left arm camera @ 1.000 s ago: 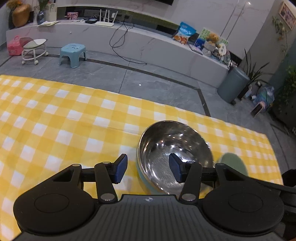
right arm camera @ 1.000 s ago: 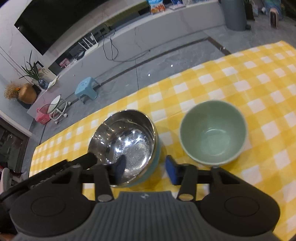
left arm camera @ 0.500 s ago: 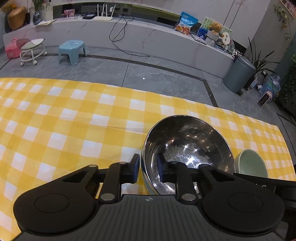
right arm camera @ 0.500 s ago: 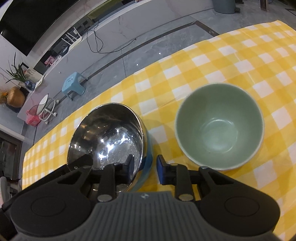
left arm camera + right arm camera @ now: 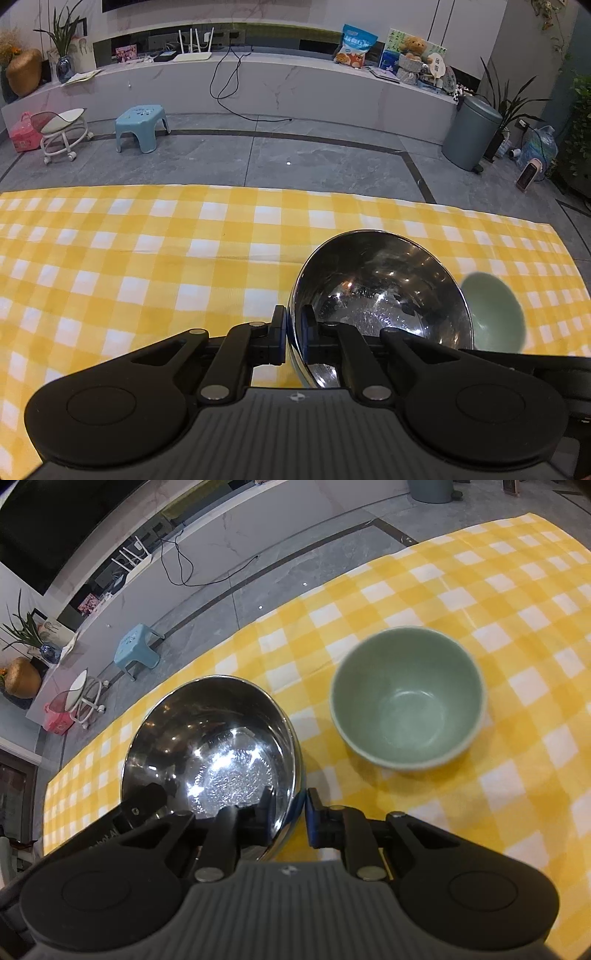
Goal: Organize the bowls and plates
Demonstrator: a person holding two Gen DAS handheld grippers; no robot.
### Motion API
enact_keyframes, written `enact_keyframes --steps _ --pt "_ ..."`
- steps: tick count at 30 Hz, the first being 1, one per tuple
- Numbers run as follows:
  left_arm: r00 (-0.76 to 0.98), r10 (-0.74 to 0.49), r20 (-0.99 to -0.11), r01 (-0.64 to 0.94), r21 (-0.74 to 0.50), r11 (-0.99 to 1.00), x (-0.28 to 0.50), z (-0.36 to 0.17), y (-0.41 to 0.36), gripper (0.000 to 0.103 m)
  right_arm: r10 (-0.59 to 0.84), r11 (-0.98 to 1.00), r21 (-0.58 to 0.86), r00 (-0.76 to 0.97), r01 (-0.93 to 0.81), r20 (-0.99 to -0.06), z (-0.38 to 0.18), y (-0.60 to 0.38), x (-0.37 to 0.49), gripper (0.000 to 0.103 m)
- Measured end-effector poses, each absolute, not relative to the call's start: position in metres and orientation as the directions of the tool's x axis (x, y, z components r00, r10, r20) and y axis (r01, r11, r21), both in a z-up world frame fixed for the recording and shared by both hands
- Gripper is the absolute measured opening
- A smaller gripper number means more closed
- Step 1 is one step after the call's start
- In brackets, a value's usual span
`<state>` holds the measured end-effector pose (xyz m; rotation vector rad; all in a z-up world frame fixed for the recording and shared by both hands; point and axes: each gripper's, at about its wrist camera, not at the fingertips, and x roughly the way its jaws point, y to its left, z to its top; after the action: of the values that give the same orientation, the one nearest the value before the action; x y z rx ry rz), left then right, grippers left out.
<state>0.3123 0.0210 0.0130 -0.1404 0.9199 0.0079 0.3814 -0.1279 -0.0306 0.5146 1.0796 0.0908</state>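
**Both claws clamp the steel bowl's rim**

The left claw (image 5: 293, 334) is pinched on the near rim of the shiny round stainless-steel bowl (image 5: 380, 291), one blue pad outside the wall and one inside. The right claw (image 5: 290, 814) grips the same bowl (image 5: 210, 746) on its right-hand rim in the same way. The bowl sits tilted over the yellow-and-white checked surface (image 5: 147, 258). The pale green ceramic bowl (image 5: 406, 698) stands upright just beside it, empty, apart from both claws.
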Motion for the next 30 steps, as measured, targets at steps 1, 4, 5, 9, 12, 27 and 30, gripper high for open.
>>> enact_keyframes --steps 1,4,5,9,12,27,30 --pt "0.608 -0.053 -0.792 -0.067 -0.118 0.991 0.308 0.016 0.021 0.008 0.322 0.877 0.449 0.482 0.174 -0.815 -0.027 -0.130 0.376 0.014" --pt "0.610 -0.050 -0.791 -0.073 -0.119 0.990 0.291 0.026 0.022 0.008 0.340 0.871 0.463 0.481 0.162 -0.808 -0.018 -0.134 0.360 0.014" --pt "0.613 -0.046 -0.789 -0.076 -0.116 0.990 0.284 0.030 0.021 0.008 0.347 0.869 0.469 0.480 0.159 -0.806 -0.015 -0.135 0.354 0.014" --pt "0.618 -0.025 -0.785 -0.086 -0.099 0.991 0.256 0.047 0.016 0.008 0.378 0.859 0.492 0.471 0.144 -0.797 0.000 -0.139 0.325 0.014" --pt "0.615 -0.011 -0.788 -0.096 -0.089 0.991 0.238 0.063 0.012 0.008 0.397 0.856 0.503 0.470 0.122 -0.789 0.013 -0.144 0.303 0.014" --pt "0.572 -0.018 -0.820 -0.085 -0.082 0.993 0.159 0.107 -0.015 0.009 0.418 0.878 0.477 0.422 0.040 -0.804 0.067 -0.178 0.204 0.014" --pt "0.555 -0.046 -0.831 -0.077 -0.106 0.991 0.144 0.105 -0.021 0.009 0.407 0.886 0.462 0.417 0.035 -0.813 0.071 -0.189 0.192 0.014"
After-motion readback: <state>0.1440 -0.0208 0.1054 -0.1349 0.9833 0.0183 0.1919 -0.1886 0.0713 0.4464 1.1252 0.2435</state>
